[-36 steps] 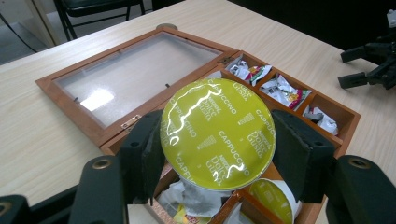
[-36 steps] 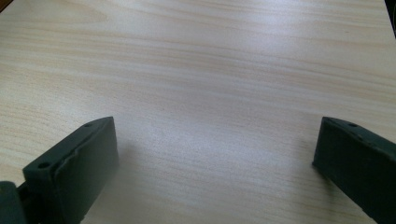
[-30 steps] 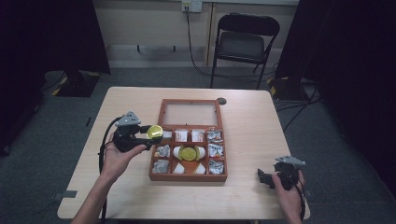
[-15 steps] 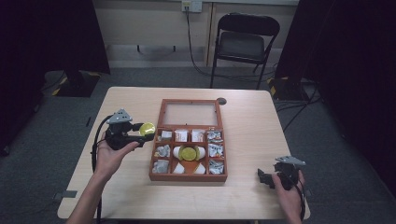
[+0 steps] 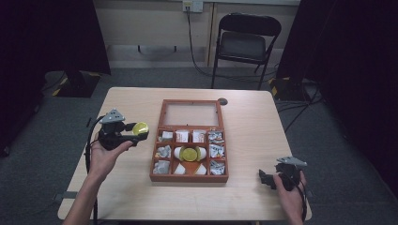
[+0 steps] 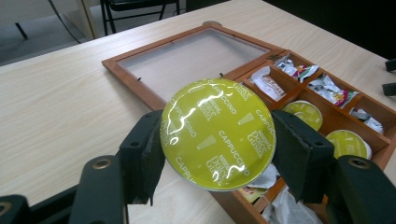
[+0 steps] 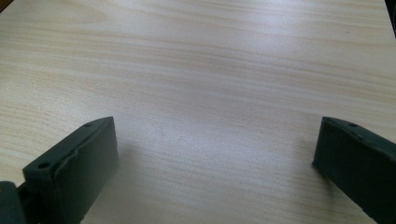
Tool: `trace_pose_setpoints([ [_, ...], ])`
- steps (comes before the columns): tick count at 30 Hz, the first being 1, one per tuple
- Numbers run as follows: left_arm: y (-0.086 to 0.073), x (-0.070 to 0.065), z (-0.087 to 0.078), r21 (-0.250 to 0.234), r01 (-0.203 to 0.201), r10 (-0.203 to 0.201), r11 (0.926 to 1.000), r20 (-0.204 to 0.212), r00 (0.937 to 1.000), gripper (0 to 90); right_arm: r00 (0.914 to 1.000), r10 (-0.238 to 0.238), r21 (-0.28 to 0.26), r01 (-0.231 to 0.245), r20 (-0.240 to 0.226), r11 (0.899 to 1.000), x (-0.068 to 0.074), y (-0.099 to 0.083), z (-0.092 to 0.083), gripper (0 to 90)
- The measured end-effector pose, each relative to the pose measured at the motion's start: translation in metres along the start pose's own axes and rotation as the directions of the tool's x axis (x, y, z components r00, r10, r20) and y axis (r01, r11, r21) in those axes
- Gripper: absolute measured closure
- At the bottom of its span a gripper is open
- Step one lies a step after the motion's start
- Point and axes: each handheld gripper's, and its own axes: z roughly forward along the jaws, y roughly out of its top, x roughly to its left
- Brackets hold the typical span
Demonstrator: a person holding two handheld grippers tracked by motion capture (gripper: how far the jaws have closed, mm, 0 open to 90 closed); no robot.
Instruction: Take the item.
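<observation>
My left gripper [image 5: 139,131] [image 6: 218,140] is shut on a round yellow-green coffee capsule [image 5: 140,128] [image 6: 217,134], its foil lid printed with "Cappuccino". It hovers over the table left of the wooden compartment box [image 5: 159,140] [image 6: 355,126]. Two more yellow capsules [image 6: 303,113] lie in the box's middle cells [image 5: 189,153], with white and silver sachets [image 5: 216,137] around them. The box's glass lid [image 5: 190,114] [image 6: 196,58] lies open flat at the far side. My right gripper [image 5: 265,178] [image 7: 215,154] rests open near the table's front right corner, with bare wood between its jaws.
A pale wooden table [image 5: 253,122] carries everything. A small dark round disc [image 5: 222,101] sits just behind the box lid. A black folding chair [image 5: 245,42] stands beyond the far edge. Cables trail from both grippers.
My left gripper has carried the capsule leftward, away from the box's upper left corner. The right gripper has stayed where it was.
</observation>
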Motion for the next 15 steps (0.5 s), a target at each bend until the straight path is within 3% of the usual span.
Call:
trace_pose_setpoints([
  [4, -0.002, 0.004, -0.002, 0.009, -0.001, 0.001, 1.0, -0.038, 0.9993, 38.1, 1.0, 0.0, 0.0, 0.0, 0.0, 1.0, 0.0, 0.0, 0.0, 0.0],
  [15, -0.01, 0.019, -0.002, 0.018, 0.033, -0.032, 0.9993, -0.069, 0.9971, 38.1, 1.0, 0.0, 0.0, 0.0, 0.0, 1.0, 0.0, 0.0, 0.0, 0.0],
])
